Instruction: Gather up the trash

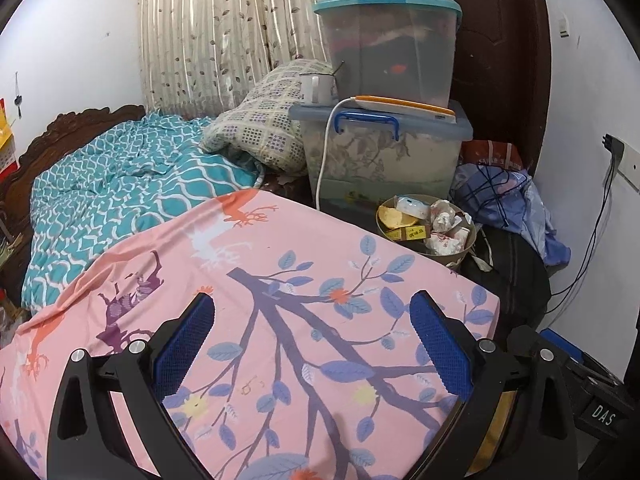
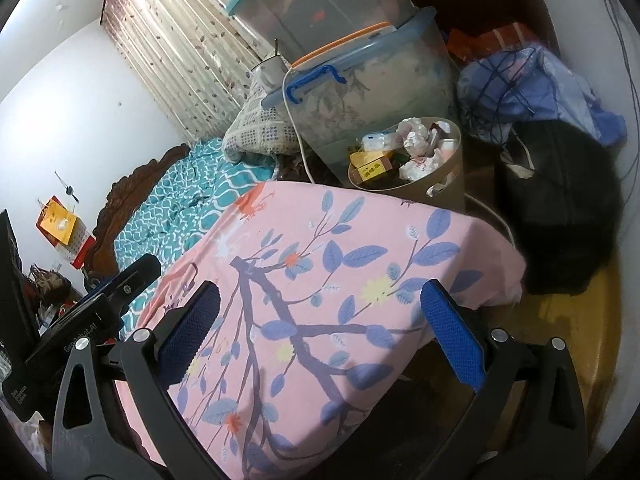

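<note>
The left gripper [image 1: 311, 338] is held wide apart and empty over the pink sheet [image 1: 256, 280], and the right gripper [image 2: 320, 326] is likewise spread, gripping nothing. The bin [image 1: 460, 254], upright with its mouth upward, is seen right of centre beyond the sheet's far edge, filled with crumpled paper [image 1: 444, 220] and small boxes [image 1: 414, 233]. Only the right view shows the left gripper at lower left and the yellow floor [image 2: 592, 352].

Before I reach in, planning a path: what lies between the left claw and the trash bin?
Only pink floral bedsheet, bare, between left claw and trash bin beyond its corner; left wrist view.
</note>
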Available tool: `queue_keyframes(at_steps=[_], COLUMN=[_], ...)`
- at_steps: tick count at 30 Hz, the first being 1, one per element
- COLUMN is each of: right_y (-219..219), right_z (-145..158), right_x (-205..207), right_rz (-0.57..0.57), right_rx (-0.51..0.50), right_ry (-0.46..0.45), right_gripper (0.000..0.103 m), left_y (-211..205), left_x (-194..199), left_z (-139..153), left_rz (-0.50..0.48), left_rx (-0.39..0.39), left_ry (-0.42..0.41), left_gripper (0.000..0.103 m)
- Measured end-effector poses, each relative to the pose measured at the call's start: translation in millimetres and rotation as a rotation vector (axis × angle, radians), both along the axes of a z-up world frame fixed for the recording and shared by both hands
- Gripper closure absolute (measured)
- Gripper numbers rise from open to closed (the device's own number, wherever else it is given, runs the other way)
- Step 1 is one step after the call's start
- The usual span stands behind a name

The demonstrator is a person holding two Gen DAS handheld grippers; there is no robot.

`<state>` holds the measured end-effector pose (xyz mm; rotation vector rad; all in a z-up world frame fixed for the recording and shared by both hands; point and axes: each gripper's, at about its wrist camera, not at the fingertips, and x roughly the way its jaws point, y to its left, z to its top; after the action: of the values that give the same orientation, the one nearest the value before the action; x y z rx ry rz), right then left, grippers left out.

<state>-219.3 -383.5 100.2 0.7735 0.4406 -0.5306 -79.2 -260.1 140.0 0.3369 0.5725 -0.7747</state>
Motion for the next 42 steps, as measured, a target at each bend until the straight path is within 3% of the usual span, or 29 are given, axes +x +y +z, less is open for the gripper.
queue_keyframes(at_steps=[26, 42], right_y=[9, 12], right_z=[13, 14], right_x=[-3, -2], right_rz=[-0.023, -0.020], right_rx=[-0.051, -0.058], right_ry=[-0.029, -0.032], right_gripper=[0.004, 0.004], left_y=[7, 12], left_x=[-7, -4], left_z=[2, -3], left_rz=[0.044, 0.057], left_rx=[0.049, 0.055], left_ry=[-0.058, -0.046], left_gripper=[0.009, 0.009])
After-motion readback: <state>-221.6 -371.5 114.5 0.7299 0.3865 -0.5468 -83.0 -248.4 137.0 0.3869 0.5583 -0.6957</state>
